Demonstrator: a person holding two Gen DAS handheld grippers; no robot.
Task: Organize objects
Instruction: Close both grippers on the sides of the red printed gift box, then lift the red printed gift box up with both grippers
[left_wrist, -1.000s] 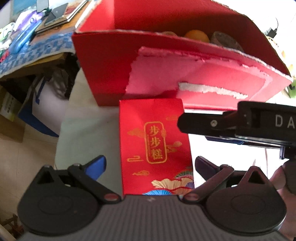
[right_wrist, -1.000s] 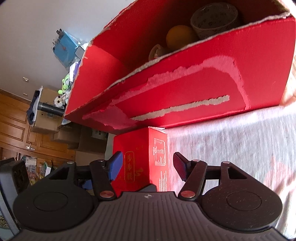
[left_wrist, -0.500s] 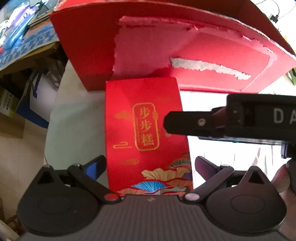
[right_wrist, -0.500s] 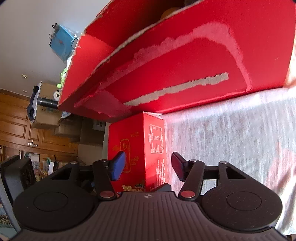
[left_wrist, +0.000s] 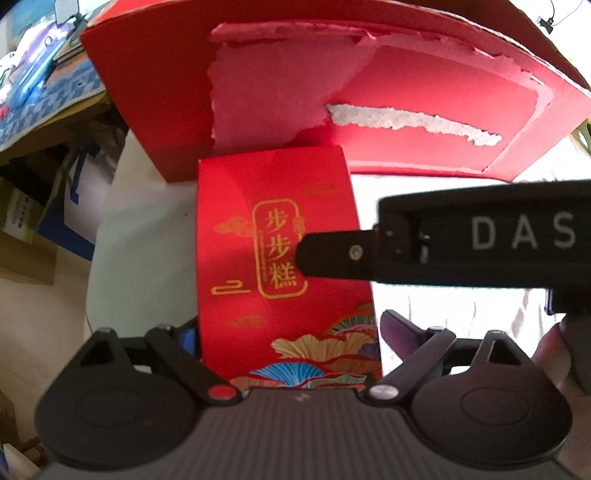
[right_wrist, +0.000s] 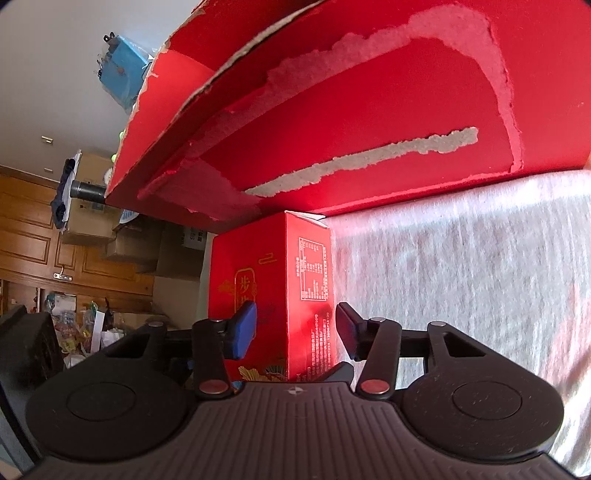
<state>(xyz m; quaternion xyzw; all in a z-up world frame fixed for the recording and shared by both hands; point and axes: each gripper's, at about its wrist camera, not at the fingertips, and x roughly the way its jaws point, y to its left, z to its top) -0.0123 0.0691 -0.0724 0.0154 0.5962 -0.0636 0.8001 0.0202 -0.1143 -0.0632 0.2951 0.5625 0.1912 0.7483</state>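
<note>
A small red box (left_wrist: 277, 258) with gold characters lies on the white cloth in front of a big torn red carton (left_wrist: 406, 92). My left gripper (left_wrist: 290, 332) is open and straddles the small box's near end, which almost fills the gap between its fingers. In the right wrist view the same small box (right_wrist: 266, 277) sits between the fingers of my right gripper (right_wrist: 295, 328). That gripper is turned on its side and open, with the blue pad over the gold face. One black finger (left_wrist: 332, 253) of the right gripper reaches across the box top. The carton (right_wrist: 369, 110) looms just behind.
The white tablecloth (right_wrist: 461, 277) stretches away to the right of the small box. Its left edge (left_wrist: 110, 258) drops to a floor crowded with cardboard boxes (left_wrist: 22, 221). Wooden cabinets (right_wrist: 29, 240) stand beyond. A hand (left_wrist: 554, 350) holds the right gripper.
Both grippers have moved forward, so the small box now sits deeper between their fingers. The right gripper's fingers have narrowed a little. The carton's contents have left view.
</note>
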